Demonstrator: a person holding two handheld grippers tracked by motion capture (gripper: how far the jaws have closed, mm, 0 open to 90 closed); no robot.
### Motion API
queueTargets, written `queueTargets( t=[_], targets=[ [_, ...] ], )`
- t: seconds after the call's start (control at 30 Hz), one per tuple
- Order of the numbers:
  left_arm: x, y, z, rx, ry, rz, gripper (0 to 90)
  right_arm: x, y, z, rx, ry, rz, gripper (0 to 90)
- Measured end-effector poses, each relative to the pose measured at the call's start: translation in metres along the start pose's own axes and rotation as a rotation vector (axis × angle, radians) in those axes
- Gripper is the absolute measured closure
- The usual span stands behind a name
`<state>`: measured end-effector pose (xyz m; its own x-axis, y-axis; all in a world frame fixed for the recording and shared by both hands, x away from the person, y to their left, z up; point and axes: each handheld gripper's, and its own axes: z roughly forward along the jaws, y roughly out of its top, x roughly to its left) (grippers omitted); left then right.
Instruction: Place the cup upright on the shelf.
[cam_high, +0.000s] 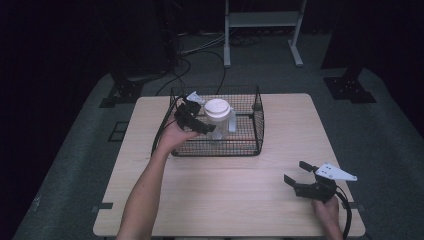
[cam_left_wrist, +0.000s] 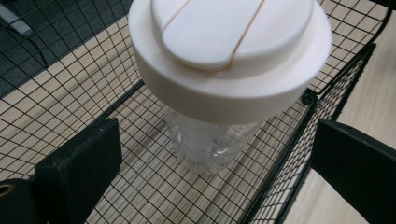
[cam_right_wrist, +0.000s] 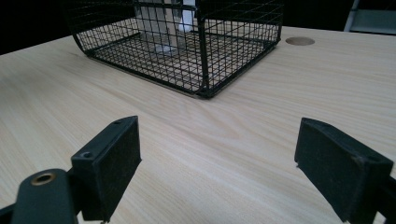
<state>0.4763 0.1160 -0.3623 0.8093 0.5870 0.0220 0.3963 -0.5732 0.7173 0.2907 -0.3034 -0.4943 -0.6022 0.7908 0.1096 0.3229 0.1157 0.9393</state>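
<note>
A black wire basket (cam_high: 260, 120) stands at the back middle of the wooden table (cam_high: 225, 195). Inside it a clear plastic bottle (cam_high: 220, 127) with a wide white lid (cam_high: 217, 108) stands upright. My left gripper (cam_high: 202, 122) reaches over the basket's left side, open, just beside the bottle. In the left gripper view the bottle (cam_left_wrist: 210, 144) and its lid (cam_left_wrist: 229, 51) stand between and beyond the spread jaws of the gripper (cam_left_wrist: 217, 140), with no pad touching it. My right gripper (cam_high: 296, 173) rests open over the near right of the table, nothing between its jaws (cam_right_wrist: 215, 135).
The basket (cam_right_wrist: 201, 46) stands ahead of the right gripper, with bare tabletop between. A round plug (cam_right_wrist: 300, 41) sits in the table behind it. Beyond the table are dark floor, cables (cam_high: 200, 50), a white frame (cam_high: 262, 30) and black stands.
</note>
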Motion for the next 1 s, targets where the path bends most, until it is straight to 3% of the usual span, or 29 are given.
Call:
queueTargets(
  t=[0.33,1.0],
  targets=[
    [-0.011,-0.005,-0.016,-0.015,0.019,0.025,1.5,-0.002,0.000,-0.002,-0.013,0.000,0.021,13.4],
    [-0.041,-0.024,-0.055,-0.065,-0.027,0.070,1.5,-0.001,0.000,-0.003,-0.009,0.005,0.024,13.4]
  ],
)
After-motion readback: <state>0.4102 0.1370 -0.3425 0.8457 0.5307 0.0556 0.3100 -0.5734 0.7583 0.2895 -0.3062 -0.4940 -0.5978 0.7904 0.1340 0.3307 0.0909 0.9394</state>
